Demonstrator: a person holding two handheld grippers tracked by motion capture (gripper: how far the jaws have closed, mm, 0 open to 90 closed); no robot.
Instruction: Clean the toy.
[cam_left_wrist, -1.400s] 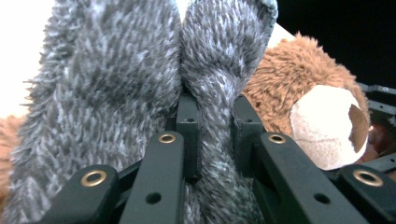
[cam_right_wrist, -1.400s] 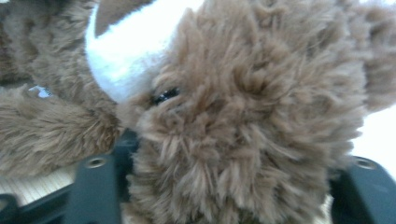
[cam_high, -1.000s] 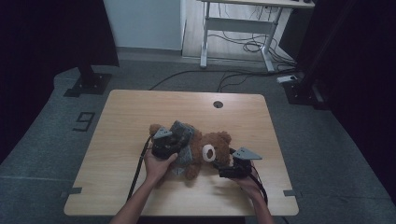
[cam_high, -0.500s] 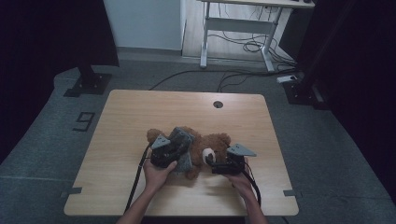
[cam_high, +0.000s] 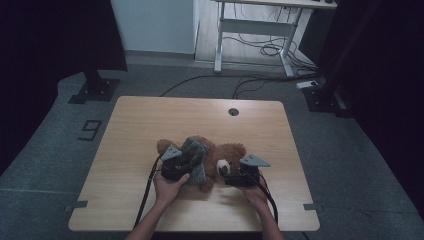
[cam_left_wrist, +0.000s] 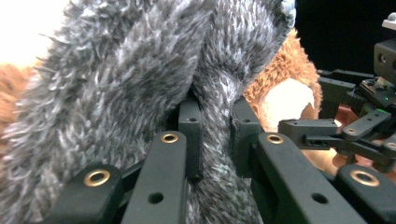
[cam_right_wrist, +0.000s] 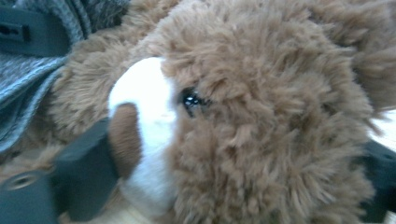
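Note:
A brown teddy bear (cam_high: 231, 156) lies on the wooden table (cam_high: 150, 120) with a grey fuzzy garment (cam_high: 196, 150) over its body. My left gripper (cam_high: 192, 160) is shut on a fold of that grey garment (cam_left_wrist: 116, 84), and the fabric is pinched between its jaws (cam_left_wrist: 215, 121). The bear's face (cam_left_wrist: 285, 93) shows behind the fold. My right gripper (cam_high: 224, 172) comes at the bear's head (cam_right_wrist: 261, 116) from the right. Its jaws have just been closing, with the head between them (cam_right_wrist: 233, 177). One jaw presses by the white snout and the other is sunk in the fur.
The table's right edge (cam_high: 295, 165) and near edge are close to my hands. A round cable hole (cam_high: 233, 111) sits at the far side. A desk frame with cables (cam_high: 260, 45) stands on the floor beyond.
The right gripper has edged slightly left, in against the bear's head. The left gripper keeps its hold on the grey garment, which has shifted a little.

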